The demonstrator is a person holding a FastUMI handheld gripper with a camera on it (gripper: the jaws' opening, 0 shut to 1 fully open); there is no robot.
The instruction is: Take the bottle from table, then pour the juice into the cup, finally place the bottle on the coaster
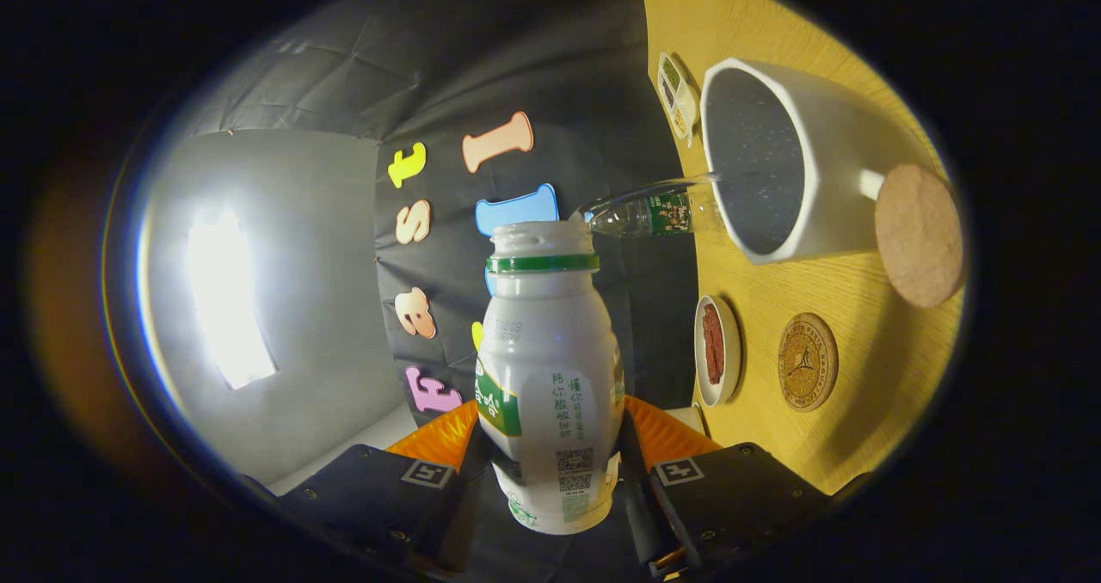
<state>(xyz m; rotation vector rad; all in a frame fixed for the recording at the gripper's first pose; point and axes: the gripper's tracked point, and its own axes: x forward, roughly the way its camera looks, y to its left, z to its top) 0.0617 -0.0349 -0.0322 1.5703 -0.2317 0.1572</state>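
The view looks forward along the gripper [550, 445], whose two fingers are clenched on a small white plastic bottle [548, 377], one finger pressing each side of its lower body. The bottle has a green band around its neck, a green and white label, and its mouth is open with no cap on it. The whole scene appears rotated: the wooden surface [860, 351] stands like a wall beside the bottle, so the bottle is held tipped on its side relative to the surface, lifted clear of it.

Beyond the bottle's mouth, a large white cup [808, 170] with a dark speckled inside rests on the surface, its opening turned towards the bottle. A round cork piece [919, 235] shows at the cup's far side, where a short white handle joins it. The bottle's mouth is near the cup's rim but not over the opening.

A round cork coaster [808, 361] with a stamped emblem lies on the surface near the cup, with nothing on it. Just beside the coaster sits a small white dish [716, 351] holding something dark red. A clear plastic bottle [654, 211] with a green label lies between the white bottle's neck and the cup. A small white container [676, 95] sits by the cup's rim, near the surface's far edge.
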